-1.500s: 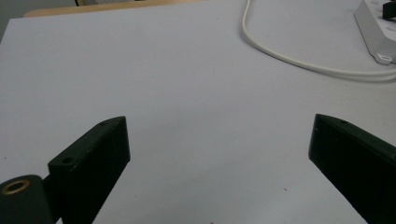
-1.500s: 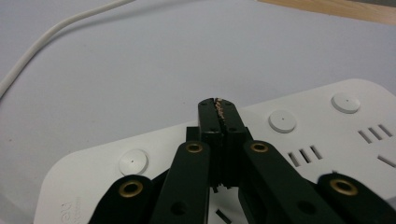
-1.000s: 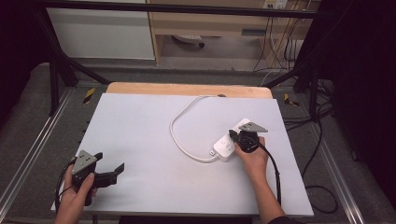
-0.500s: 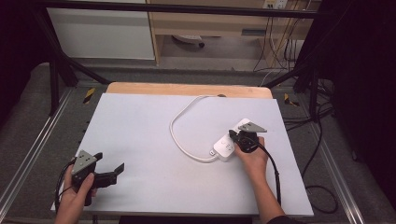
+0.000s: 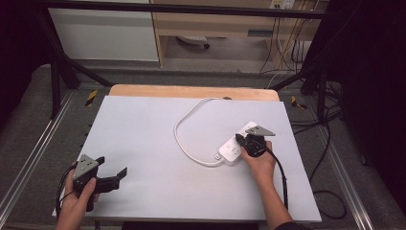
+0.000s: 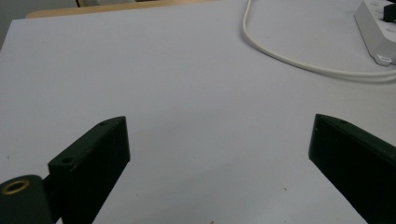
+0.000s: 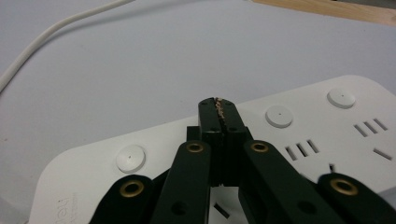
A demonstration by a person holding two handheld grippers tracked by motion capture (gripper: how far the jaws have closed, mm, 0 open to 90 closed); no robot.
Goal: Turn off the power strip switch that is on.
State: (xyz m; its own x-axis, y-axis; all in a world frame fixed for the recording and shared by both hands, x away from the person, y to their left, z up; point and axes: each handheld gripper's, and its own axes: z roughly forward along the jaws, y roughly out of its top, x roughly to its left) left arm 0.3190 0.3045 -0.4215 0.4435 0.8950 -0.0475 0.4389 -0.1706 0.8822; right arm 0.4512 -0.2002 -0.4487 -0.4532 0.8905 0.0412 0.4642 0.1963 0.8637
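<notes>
Tabletop (image 5: 143, 143): power strip (image 5: 230, 149) under right tool (image 5: 241, 142)

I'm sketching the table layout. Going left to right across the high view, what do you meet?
Left gripper, open → white cable looping on the table → white power strip → right gripper, shut, its tips over the strip.

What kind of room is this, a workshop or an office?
Most likely a lab or test bench set up for recording. A black metal frame surrounds the table, loose cables hang behind it, and a person works on a white power strip with a hand-held gripper.
</notes>
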